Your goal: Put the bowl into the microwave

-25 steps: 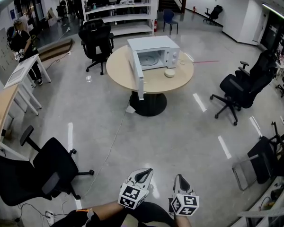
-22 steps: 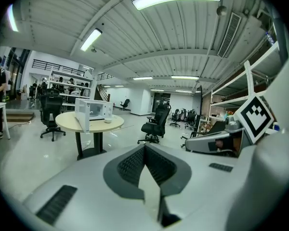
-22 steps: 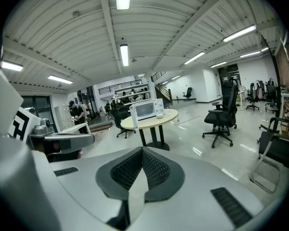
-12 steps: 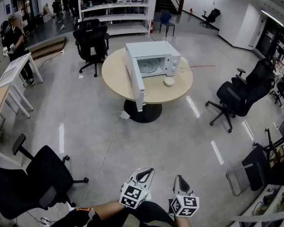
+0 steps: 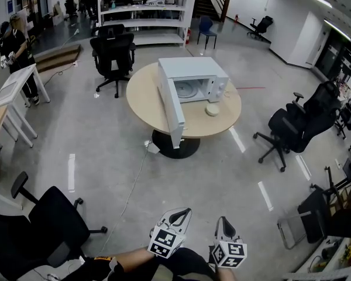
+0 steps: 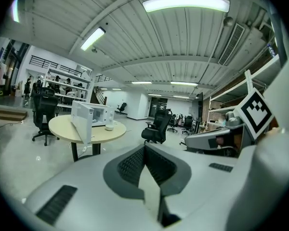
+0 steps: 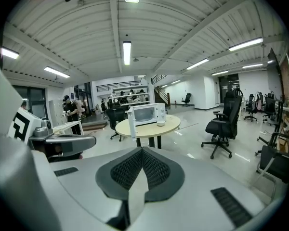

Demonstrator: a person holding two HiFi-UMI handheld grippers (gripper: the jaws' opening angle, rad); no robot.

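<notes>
A white microwave (image 5: 193,79) stands on a round wooden table (image 5: 146,101) far ahead, its door (image 5: 171,109) swung wide open. A small pale bowl (image 5: 212,109) sits on the table just right of the microwave's front. Both grippers are held low and close to the body, far from the table. My left gripper (image 5: 179,215) and my right gripper (image 5: 223,223) each have the jaws pressed together with nothing between them. The microwave (image 6: 92,116) and bowl (image 6: 109,126) look small in the left gripper view, and the microwave (image 7: 145,114) and bowl (image 7: 160,123) likewise in the right gripper view.
Black office chairs stand around: one (image 5: 112,50) behind the table, one (image 5: 295,124) to its right, one (image 5: 38,227) at the near left. A cable (image 5: 134,180) runs over the grey floor from the table base. White desks (image 5: 9,92) and people stand at the far left, shelves (image 5: 146,10) at the back.
The view has drifted forward and slightly right; the table and microwave sit a little lower and nearer in the head view. Both grippers stay shut and low.
</notes>
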